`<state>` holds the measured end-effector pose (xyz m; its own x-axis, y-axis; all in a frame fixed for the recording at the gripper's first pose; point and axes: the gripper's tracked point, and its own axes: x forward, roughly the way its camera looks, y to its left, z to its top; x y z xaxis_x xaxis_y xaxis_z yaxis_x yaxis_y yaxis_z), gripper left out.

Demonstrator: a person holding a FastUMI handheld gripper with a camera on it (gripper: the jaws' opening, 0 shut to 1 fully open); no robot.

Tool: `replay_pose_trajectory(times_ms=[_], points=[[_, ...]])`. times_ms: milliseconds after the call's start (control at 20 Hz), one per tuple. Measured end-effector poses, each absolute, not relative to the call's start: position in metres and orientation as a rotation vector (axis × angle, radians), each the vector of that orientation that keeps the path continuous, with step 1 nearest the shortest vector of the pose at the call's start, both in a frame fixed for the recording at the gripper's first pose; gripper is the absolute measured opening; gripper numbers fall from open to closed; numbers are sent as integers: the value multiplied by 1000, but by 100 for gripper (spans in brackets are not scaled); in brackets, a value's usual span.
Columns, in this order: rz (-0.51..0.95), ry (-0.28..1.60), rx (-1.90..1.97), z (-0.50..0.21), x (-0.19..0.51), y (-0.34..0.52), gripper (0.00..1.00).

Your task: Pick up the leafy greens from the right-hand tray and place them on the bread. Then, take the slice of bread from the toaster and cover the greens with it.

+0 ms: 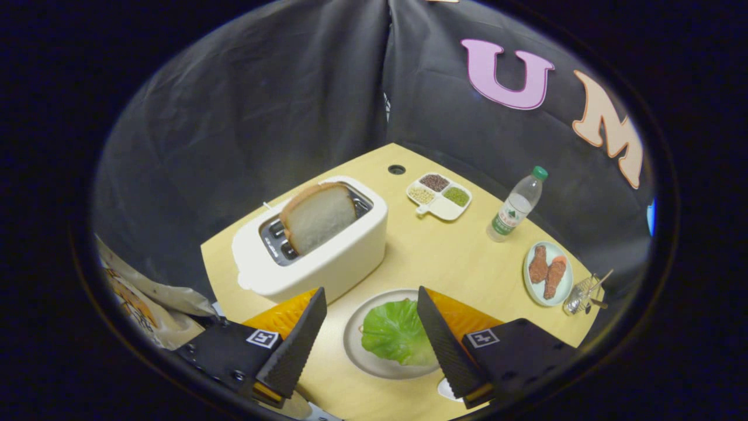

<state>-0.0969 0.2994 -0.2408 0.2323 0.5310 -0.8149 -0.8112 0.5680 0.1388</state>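
A green lettuce leaf (397,330) lies on a round pale plate (355,345), and whatever is under it is hidden. My gripper (369,299) hangs above the plate, open, its two fingers standing either side of the leaf with nothing held. Just beyond the left finger stands a cream toaster (327,257) with a slice of white bread (318,216) sticking up out of one slot, tilted.
Further back sit a divided dish of grains (439,196), a plastic water bottle (517,206), a small plate with two pieces of fried chicken (547,272) and some metal cutlery (584,292). A printed bag (140,304) lies off the table's left edge.
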Motion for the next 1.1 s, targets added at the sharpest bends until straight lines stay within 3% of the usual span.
replay_pose_trajectory(times_ms=[1100], points=[[956,935,-155,-223,-101,401,99]])
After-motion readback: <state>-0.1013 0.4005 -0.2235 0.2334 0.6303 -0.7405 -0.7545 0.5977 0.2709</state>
